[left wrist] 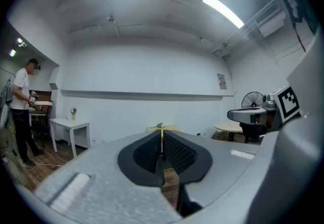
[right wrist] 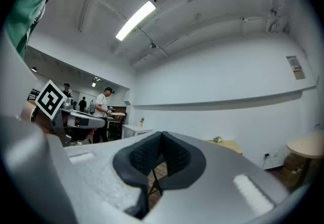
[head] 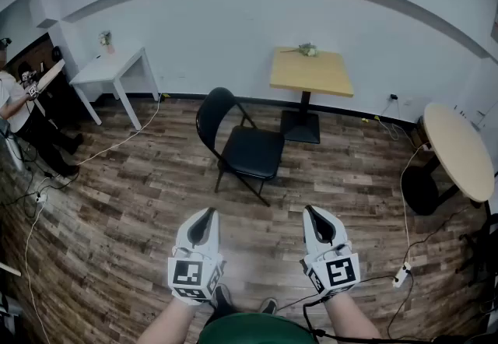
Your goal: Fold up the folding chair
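Note:
A black folding chair [head: 240,145] stands unfolded on the wood floor in the middle of the head view, its seat [head: 253,153] facing right of centre. My left gripper [head: 206,215] is held level in front of me, well short of the chair, its jaws shut with nothing between them. My right gripper [head: 313,214] is beside it, also shut and empty. In the left gripper view the jaws [left wrist: 162,139] meet in front of a distant wall. Through the right gripper's shut jaws [right wrist: 162,142] a chair leg [right wrist: 153,182] shows.
A square wooden table [head: 311,72] stands behind the chair by the wall. A round table [head: 459,152] is at the right, a white table [head: 109,68] at the back left. A person [head: 23,117] stands at the far left. Cables [head: 405,202] lie on the floor.

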A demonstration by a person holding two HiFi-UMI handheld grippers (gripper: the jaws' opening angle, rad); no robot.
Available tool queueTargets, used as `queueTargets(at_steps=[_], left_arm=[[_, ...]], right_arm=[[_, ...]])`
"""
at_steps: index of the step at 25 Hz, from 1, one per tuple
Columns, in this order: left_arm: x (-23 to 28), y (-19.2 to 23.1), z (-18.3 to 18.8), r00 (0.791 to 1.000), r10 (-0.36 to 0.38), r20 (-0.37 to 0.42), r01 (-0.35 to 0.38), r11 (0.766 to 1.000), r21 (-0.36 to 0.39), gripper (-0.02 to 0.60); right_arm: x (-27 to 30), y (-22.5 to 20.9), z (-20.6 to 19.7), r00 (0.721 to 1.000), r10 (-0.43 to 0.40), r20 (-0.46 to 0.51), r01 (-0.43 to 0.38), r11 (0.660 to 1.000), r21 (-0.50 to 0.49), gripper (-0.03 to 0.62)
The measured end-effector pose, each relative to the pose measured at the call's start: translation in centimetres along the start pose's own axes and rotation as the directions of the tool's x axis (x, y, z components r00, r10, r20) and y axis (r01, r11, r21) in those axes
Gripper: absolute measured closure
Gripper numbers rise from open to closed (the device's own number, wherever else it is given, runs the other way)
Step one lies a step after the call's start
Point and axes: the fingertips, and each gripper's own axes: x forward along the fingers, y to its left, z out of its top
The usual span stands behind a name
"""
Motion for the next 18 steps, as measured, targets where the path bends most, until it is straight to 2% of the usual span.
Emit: queueTargets(at_steps=[9, 18], left_arm=[[0.4, -0.3, 0.5, 0.999, 0.038, 0.009, -0.038, 0.999, -0.018, 0.560], [0.2, 2.5, -0.4, 0.993, 0.113, -0.016, -0.113, 0.993, -0.018, 0.560]], right_arm=[[-0.4, -1.9, -0.3, 1.000, -0.009, 0.002, 0.009, 1.000, -0.012, 0.591], [0.7, -4.7, -3.0, 0.999, -0.047, -0.025, 0.050, 0.990, 0.129, 0.591]])
